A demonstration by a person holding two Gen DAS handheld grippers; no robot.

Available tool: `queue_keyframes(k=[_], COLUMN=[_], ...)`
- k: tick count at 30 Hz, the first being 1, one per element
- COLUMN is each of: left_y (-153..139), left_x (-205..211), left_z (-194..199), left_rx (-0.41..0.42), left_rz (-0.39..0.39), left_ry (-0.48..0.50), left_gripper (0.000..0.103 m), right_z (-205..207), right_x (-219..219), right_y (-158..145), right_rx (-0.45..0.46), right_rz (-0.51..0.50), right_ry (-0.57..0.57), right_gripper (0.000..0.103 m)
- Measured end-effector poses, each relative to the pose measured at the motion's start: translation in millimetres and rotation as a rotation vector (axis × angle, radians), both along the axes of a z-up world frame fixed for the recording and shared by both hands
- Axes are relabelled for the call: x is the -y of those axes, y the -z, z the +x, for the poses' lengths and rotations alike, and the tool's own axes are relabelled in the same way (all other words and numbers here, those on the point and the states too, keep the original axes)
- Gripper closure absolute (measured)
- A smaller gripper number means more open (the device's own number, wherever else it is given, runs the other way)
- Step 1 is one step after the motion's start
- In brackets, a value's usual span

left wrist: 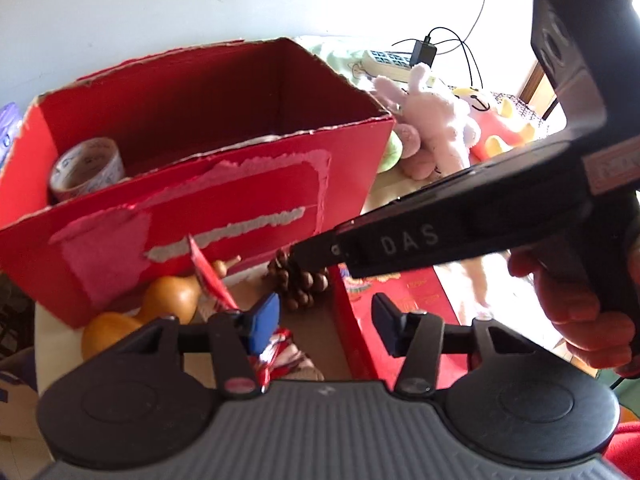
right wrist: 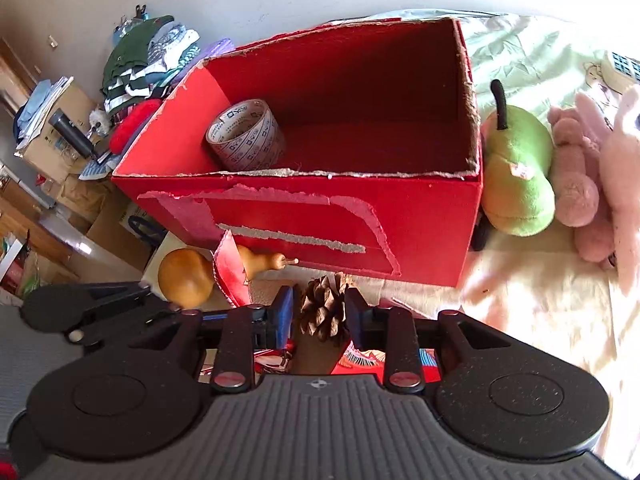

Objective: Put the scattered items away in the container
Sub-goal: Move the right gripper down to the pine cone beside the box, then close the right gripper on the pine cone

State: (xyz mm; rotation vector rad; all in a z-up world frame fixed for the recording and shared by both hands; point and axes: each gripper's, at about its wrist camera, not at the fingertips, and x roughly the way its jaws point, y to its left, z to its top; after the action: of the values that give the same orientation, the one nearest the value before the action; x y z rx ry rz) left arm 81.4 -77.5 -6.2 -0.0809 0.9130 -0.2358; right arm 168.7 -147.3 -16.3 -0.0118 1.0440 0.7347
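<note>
A red cardboard box (left wrist: pixel 240 184) (right wrist: pixel 320 200) stands open-topped with a roll of printed tape (left wrist: pixel 88 168) (right wrist: pixel 244 136) in its left end. In front of it lie a tan gourd (left wrist: pixel 160 300) (right wrist: pixel 188 276), a red packet (left wrist: pixel 208 276) (right wrist: pixel 230 272) and a brown pine cone (left wrist: pixel 298 280) (right wrist: pixel 324 312). My right gripper (right wrist: pixel 319 312) (left wrist: pixel 308 256) has a pad against each side of the pine cone, which is low near the surface. My left gripper (left wrist: pixel 324 320) is open, over a red-and-white tasselled item (left wrist: pixel 280 352), holding nothing.
A green plush pear (right wrist: pixel 516 168) leans on the box's right wall, with pink plush toys (right wrist: pixel 576 188) (left wrist: pixel 432 120) beside it on the pale bedsheet. A power strip (left wrist: pixel 388 62) lies behind. Folded clothes (right wrist: pixel 148 64) and cartons are at the left. A hand (left wrist: pixel 568 300) holds the right gripper.
</note>
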Motion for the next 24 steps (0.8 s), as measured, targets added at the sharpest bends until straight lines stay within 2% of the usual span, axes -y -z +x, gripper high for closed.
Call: queue_keyframes(k=[4,8,12,14,17,20,23,24], left_y=[13.3,27.0,32.7,34.3,37.0,36.9,35.3,33.2], left_x=[-4.5,-3.2,-9.3,-12.0,-17.2,-18.4,-15.5,-15.4], left_z=[16.0,24.2,28.9,32.9,37.5,36.8,37.5,34.3], left_rx=[-0.029,-0.051,-0.05,-0.05,-0.054,-0.048,-0.048,-0.045], left_rz=[-0.07,-0.041,-0.062,-0.063,-0.074,-0.074,-0.061,-0.062], left_ry=[-0.001,-0.012,-0.025,-0.038,-0.048,-0.06,-0.068,-0.065], left_gripper=[0.053,0.057,0.06,0.062,0.063,0.069,0.075,0.076], right_z=[9.3,14.1,15.7,16.8,17.6,19.5,20.7,20.8], right_x=[-2.3,-4.4,-11.6,-14.6,-16.7,-11.4,-3.8,-0.6], right_y=[6.1,13.7,20.0,23.8,28.6,28.6,27.4,26.4], right_rx=[-0.019,-0.062,-0.068,-0.071,-0.078,-0.091,-0.102,-0.102], right_rz=[-0.029,-0.022,-0.047,-0.059,-0.073,-0.06,-0.046,-0.04], right_ry=[-0.001,-0.003,-0.017,-0.02,-0.025,-0.02,-0.002,0.003], right_gripper=[0.07,0.07,0.07,0.062,0.059,0.062,0.07,0.07])
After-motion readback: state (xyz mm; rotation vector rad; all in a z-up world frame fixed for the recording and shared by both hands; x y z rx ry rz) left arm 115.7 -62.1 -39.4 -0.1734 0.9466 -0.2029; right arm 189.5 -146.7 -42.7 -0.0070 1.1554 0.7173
